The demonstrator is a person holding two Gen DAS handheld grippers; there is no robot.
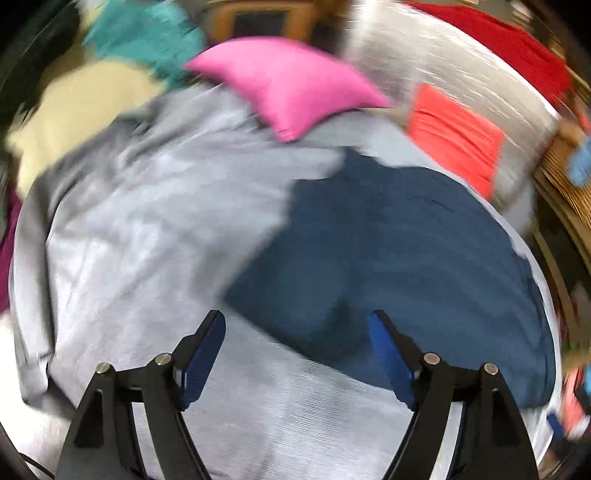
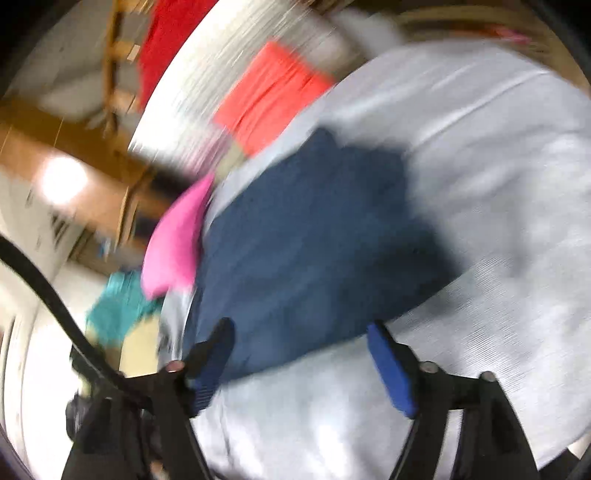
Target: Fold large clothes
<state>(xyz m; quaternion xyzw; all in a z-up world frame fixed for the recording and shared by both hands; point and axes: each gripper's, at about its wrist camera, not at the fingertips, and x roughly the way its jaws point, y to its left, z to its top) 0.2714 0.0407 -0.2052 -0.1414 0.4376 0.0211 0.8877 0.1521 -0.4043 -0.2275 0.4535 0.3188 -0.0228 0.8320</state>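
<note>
Left wrist view, left to right: cream cloth [image 1: 85, 107] and teal cloth [image 1: 147, 33] at upper left, beyond the sheet's [image 1: 147, 229] far edge; pink pillow [image 1: 291, 88] at top centre overlapping that edge; coral cloth [image 1: 454, 140] and red cloth [image 1: 517, 48] at upper right. Navy garment [image 1: 388, 258] lying flat at centre right, reaching almost to the sheet's right edge. Bare grey sheet at left and bottom. Left tool [image 1: 297, 345] released, jaws wide apart, nothing between them.

Right wrist view, heavily blurred: wooden furniture [image 2: 74, 155] at left, navy garment [image 2: 314, 236] at centre, open sheet [image 2: 498, 166] at right. Right tool [image 2: 301, 350] released, empty.
</note>
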